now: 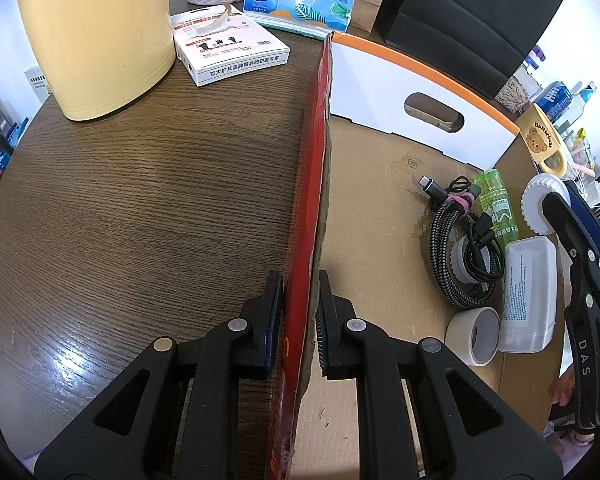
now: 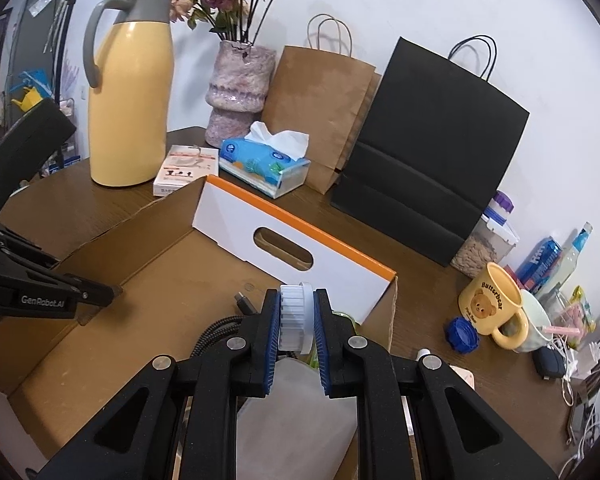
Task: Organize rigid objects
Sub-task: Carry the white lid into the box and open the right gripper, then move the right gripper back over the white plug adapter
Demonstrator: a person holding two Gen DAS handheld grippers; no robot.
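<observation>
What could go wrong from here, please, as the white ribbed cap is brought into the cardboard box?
1. The right tool grips the white ribbed cap only by its edges; it could slip out and roll.
2. The box corner below already holds the coiled cable, green bottle, plastic container and tape roll, so a dropped cap may bounce off them.
3. The left tool pinches the box wall; pulling could bend it.
</observation>
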